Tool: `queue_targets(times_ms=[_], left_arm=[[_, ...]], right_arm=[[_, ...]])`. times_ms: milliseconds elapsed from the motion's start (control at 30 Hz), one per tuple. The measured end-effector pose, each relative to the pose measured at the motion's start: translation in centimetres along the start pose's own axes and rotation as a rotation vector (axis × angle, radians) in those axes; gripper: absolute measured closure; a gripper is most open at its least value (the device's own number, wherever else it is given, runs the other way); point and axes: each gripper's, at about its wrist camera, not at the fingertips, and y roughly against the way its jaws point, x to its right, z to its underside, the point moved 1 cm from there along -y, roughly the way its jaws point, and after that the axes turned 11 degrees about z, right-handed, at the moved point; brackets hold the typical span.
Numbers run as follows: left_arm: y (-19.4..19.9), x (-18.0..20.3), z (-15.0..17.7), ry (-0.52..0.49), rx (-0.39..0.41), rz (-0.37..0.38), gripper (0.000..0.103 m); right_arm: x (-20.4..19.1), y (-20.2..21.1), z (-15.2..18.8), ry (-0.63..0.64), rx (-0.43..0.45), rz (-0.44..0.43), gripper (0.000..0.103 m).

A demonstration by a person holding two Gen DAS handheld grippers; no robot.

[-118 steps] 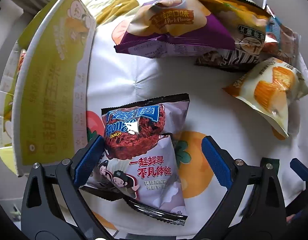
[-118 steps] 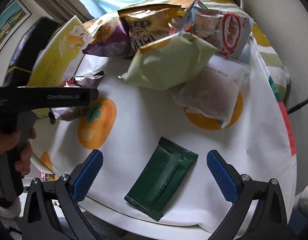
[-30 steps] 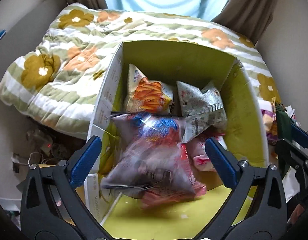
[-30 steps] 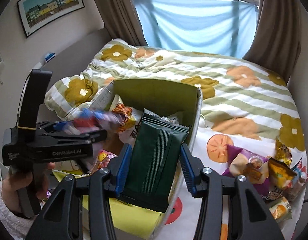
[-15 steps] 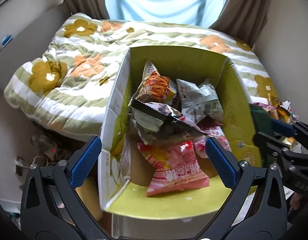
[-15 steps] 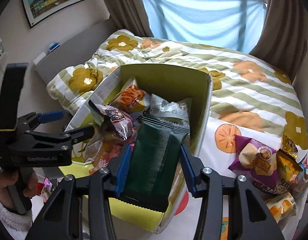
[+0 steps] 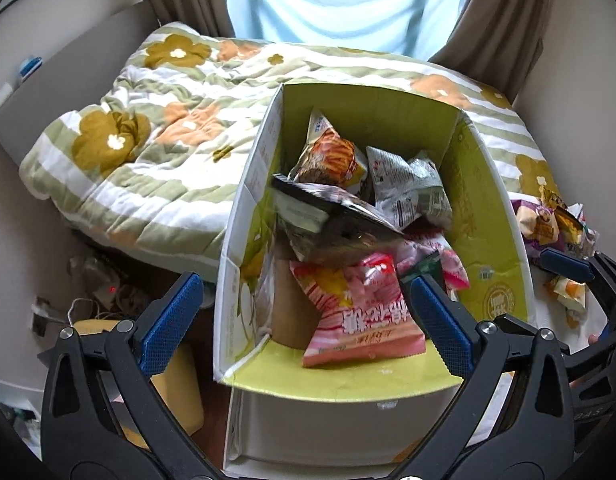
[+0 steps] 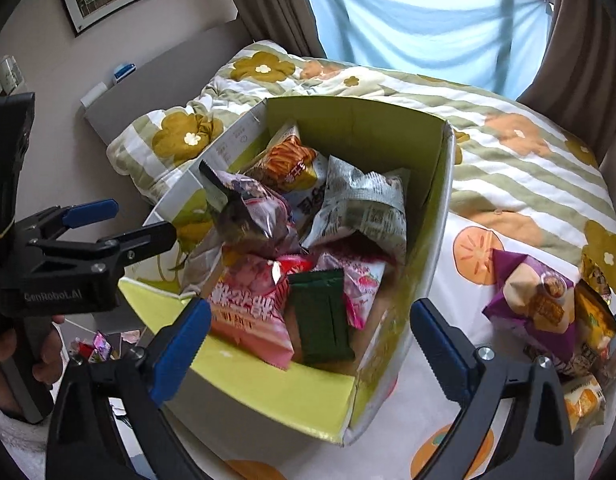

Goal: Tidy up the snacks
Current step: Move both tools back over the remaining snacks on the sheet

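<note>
Green packet (image 8: 319,316) below opening right fingers (image 8: 180,340)

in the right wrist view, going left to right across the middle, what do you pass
left gripper → pink snack bag → dark green packet → right wall of the yellow-green box → purple snack bag on the white cloth with orange fruit print

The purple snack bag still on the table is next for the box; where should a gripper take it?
Judging by its pose, grip the purple snack bag at its raised crimped top corner, coming from above on the box side; other packets crowd its far side.
</note>
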Motion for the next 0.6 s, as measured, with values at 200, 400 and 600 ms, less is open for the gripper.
queue_targets(times_ms=[200,400,600], left_arm=[[1.3,0.2,0.3,0.003,0.023,0.073,0.000],[2.1,2.2,-0.6,-0.037,0.044,0.127,0.000],[2.0,6.9,-2.1,-0.111,0.057,0.184,0.000]], right_arm=[[-0.1,1.7,0.9,-0.027,0.025,0.037,0.004],[1.3,3.9,1.8,-0.083,0.048,0.077,0.004],[5.2,6.4,3.1,-0.181,0.082,0.129,0.004]])
